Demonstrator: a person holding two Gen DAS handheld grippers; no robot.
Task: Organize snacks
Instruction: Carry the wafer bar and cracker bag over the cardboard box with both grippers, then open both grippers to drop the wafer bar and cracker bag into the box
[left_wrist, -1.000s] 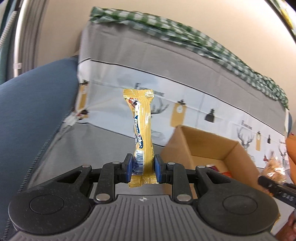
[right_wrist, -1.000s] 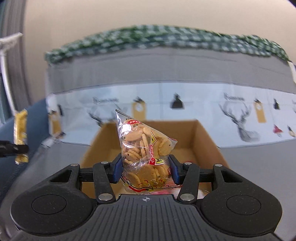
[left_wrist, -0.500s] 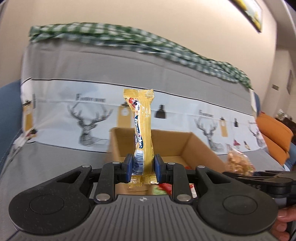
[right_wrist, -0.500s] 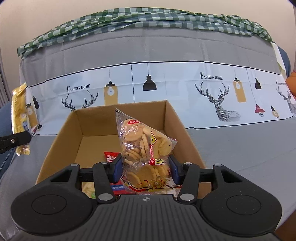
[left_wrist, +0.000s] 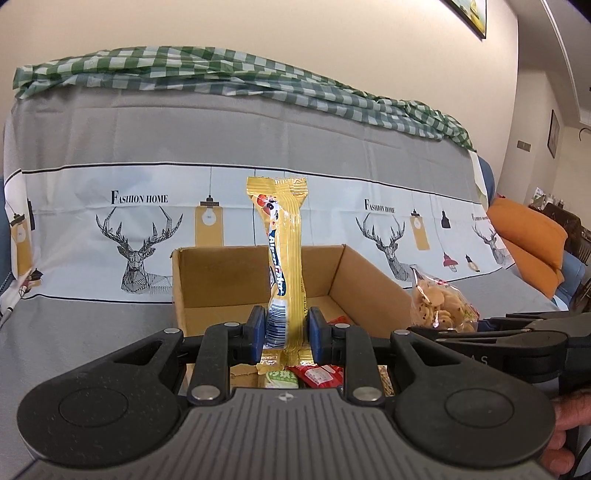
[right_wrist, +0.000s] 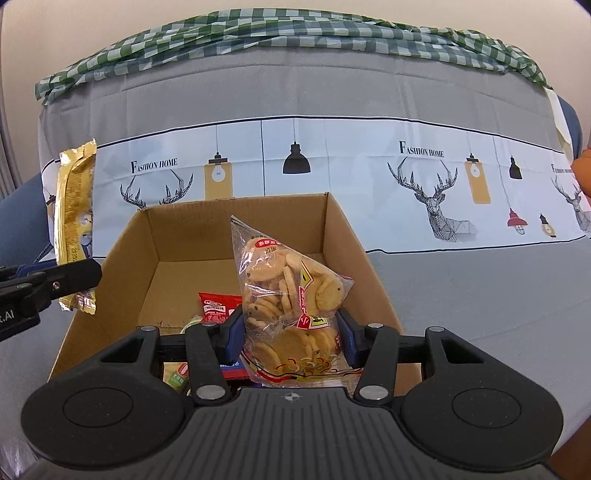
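Observation:
My left gripper (left_wrist: 287, 334) is shut on a yellow snack bar (left_wrist: 283, 258), held upright over the near edge of an open cardboard box (left_wrist: 369, 280). My right gripper (right_wrist: 290, 338) is shut on a clear bag of small biscuits (right_wrist: 291, 295), held over the box (right_wrist: 347, 243). The box holds a red packet (right_wrist: 216, 306) and a green packet (left_wrist: 281, 378). The biscuit bag (left_wrist: 441, 299) shows at the right in the left wrist view. The yellow bar (right_wrist: 74, 221) shows at the left in the right wrist view.
The box stands on a sofa seat under a grey cover printed with deer and lamps (right_wrist: 436, 192). A green checked cloth (right_wrist: 295, 33) lies along the backrest top. An orange cushion (left_wrist: 528, 240) sits at the far right.
Both grippers have moved in toward the box with their snacks. The left one swung right, so the box is now straight ahead of it. Both grips are unchanged.

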